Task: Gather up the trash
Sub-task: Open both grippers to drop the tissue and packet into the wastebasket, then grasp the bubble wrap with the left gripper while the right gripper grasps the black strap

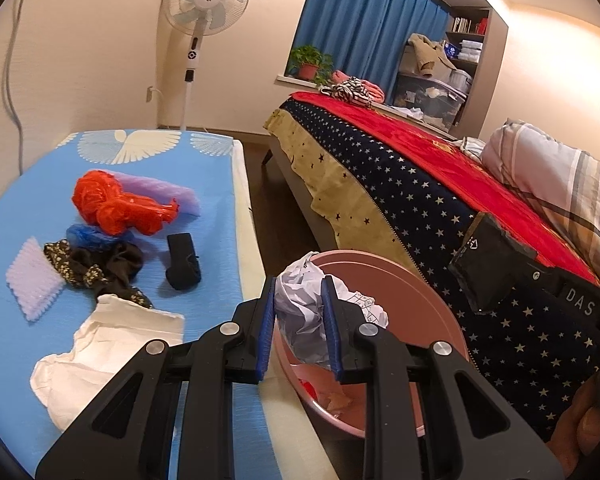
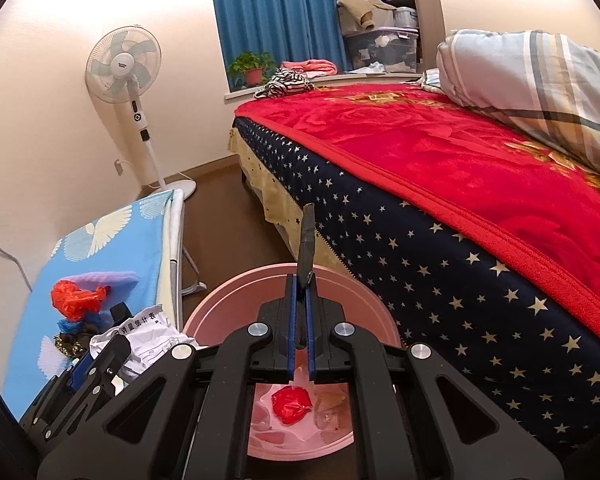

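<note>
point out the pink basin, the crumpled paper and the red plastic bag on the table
pink basin (image 2: 220, 292), right wrist view, far rim
crumpled paper (image 1: 300, 296), left wrist view, wad between the pads
red plastic bag (image 1: 112, 204), left wrist view, middle

Pink basin (image 2: 228, 300) — star-patterned, seemingly navy bedskirt (image 2: 440, 264)

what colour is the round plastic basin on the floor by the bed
Pink; the round plastic basin shows best in the right wrist view, with trash inside.

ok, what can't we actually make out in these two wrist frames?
- Pink basin contents: right wrist view, the right gripper covers most of them; only a red scrap shows.
- Dark flat piece in the right gripper: seen edge-on there, so its kind is unclear.
- Crumpled paper in the left gripper: print too small to read.
- White bag: near end hidden behind that gripper's body.
</note>
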`<state>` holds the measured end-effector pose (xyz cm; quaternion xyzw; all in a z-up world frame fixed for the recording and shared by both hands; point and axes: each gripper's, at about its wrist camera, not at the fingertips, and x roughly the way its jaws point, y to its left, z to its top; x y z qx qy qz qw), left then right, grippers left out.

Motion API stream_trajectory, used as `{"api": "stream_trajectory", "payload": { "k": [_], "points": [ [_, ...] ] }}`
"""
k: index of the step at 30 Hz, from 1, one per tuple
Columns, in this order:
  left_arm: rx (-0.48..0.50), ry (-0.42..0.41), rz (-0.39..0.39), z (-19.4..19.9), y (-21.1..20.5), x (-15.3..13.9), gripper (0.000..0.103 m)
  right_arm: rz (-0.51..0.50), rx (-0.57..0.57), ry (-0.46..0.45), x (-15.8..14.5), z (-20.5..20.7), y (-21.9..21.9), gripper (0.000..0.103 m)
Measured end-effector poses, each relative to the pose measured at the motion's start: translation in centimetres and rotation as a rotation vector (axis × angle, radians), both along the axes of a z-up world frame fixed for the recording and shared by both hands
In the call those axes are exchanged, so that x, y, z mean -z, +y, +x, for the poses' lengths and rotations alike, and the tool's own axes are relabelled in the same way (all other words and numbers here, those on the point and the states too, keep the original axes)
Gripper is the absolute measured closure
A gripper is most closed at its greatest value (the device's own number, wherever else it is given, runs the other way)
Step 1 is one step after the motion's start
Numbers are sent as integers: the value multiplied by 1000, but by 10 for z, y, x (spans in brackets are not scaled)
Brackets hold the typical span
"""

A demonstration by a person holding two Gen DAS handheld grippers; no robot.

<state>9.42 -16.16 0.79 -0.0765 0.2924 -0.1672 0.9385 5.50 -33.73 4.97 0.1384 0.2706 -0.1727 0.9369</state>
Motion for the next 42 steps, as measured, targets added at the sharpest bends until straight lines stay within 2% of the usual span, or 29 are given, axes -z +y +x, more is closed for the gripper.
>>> {"api": "stream_trajectory", "payload": {
  "k": [13,14,15,16,18,31,42],
  "points": [
    [44,39,-19,9,-6,6,78,20,14,10,4,3,-7,96],
    [46,46,-25,9,-6,8,76,25,15,13,4,3,-8,94],
    [49,51,-31,10,-5,9,69,27,21,18,5,3,-10,85],
    [47,56,-30,10,-4,10,66,30,30,20,5,2,-11,69],
    [44,61,-25,10,-4,11,65,30,45,15,5,1,-13,60],
    [17,27,-21,1,13,0,65,28,25,7,2,-4,-3,60],
    [-59,-2,1,-8,55,-9,65,57,-53,-6,5,1,27,60]
  ]
}}
